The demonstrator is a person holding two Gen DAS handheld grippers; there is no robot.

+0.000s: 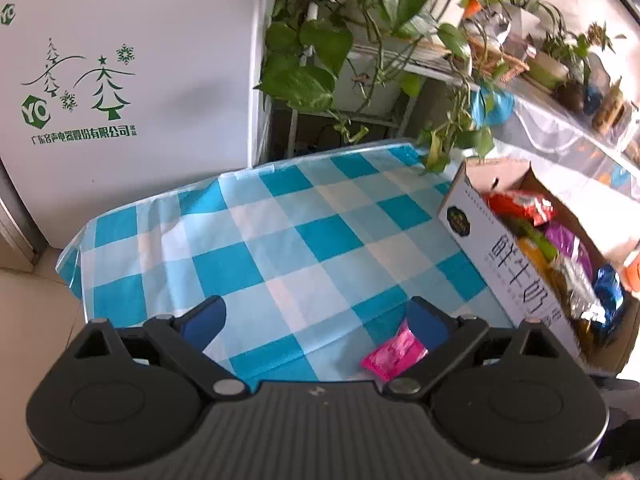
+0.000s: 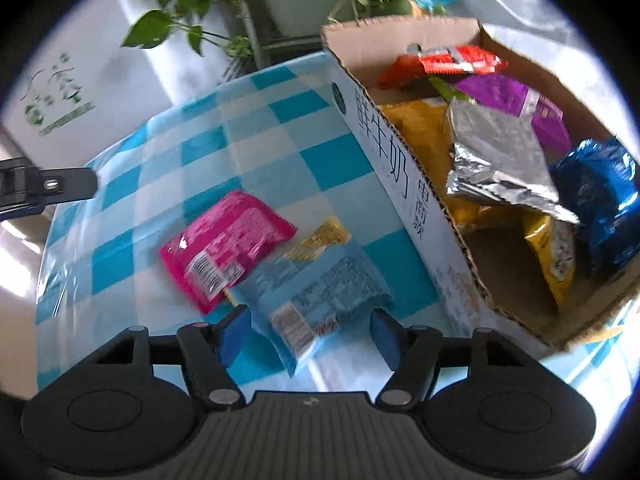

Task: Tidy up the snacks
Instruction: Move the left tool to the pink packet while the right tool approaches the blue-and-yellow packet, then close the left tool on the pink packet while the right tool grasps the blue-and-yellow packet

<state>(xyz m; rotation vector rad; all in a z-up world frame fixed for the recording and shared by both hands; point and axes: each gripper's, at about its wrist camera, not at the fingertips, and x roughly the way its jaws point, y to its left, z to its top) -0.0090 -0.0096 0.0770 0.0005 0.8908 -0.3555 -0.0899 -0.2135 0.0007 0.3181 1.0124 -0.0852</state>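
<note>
Snacks are split between two places: most are piled loose inside the cardboard box (image 2: 424,216) at the right edge of the checked tablecloth (image 1: 280,240), among them a silver packet (image 2: 496,160), a purple packet (image 2: 516,100), a red packet (image 2: 456,60) and a blue packet (image 2: 596,196). Two are left out on the cloth just beside the box wall: a pink packet (image 2: 224,248) and a light-blue packet (image 2: 316,292), the blue one overlapping the pink one's near corner. Judged from this layout, the box is being used as the collection bin and the two flat packets are the last to be cleared.

The right gripper (image 2: 310,334) is tilted down over the light-blue packet, whose near end lies between the half-open blue pads (image 2: 234,334). The jaws straddle it, but pad contact is not shown clearly, so no firm grip can be claimed; this packet is judged to be the one lined up for pickup.

The left gripper (image 1: 316,320) is held wide apart and empty above the cloth, with its right pad (image 1: 426,322) overlapping the pink packet's edge in the view; touching cannot be told. It is likely parked clear of the right hand's work.
</note>
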